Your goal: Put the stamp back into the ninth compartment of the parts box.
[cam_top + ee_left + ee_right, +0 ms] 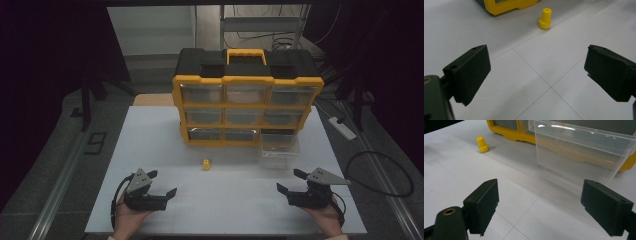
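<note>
Low in the frame, flanking small yellow plastic peg (206, 164) at centre: left gripper (161, 186) and right gripper (289, 183), both released, empty, apparently poised for pickup.

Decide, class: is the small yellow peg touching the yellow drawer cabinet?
Apart. The left gripper view shows bare white table between the peg and the cabinet's base.

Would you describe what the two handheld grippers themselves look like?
Each is a black, blocky tool. The left gripper and right gripper each carry a grey three-cornered plate on top and trail a black cable. The fingers are thick, flat black blocks with small screw holes; a brass-coloured fitting sits at the base.
</note>
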### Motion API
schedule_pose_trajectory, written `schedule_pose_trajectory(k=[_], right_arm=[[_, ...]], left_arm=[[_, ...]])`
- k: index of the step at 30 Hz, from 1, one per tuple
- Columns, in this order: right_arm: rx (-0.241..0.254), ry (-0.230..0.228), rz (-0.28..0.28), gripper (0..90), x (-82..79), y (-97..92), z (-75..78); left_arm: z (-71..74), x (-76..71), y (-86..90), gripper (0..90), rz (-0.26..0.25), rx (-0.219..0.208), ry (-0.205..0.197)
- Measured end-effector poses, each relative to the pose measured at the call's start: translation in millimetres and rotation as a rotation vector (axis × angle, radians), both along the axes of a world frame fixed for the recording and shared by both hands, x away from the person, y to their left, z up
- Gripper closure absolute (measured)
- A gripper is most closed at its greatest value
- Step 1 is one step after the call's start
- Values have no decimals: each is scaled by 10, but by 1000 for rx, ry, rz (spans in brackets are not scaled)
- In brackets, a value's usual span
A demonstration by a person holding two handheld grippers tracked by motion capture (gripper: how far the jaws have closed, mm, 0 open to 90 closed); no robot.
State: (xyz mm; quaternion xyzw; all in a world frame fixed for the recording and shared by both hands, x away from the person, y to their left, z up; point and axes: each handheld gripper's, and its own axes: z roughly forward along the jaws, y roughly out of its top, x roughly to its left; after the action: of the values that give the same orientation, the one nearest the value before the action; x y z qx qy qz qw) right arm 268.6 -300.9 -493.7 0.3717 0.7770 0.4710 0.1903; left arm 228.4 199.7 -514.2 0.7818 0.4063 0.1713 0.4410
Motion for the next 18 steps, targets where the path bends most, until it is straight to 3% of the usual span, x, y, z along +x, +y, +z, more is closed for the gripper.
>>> schedule_pose_trajectory(k=[18], right_arm=[[-22, 18, -16, 167, 12, -15, -44]], left_arm=[[-25, 15, -45, 71, -15, 13, 10]])
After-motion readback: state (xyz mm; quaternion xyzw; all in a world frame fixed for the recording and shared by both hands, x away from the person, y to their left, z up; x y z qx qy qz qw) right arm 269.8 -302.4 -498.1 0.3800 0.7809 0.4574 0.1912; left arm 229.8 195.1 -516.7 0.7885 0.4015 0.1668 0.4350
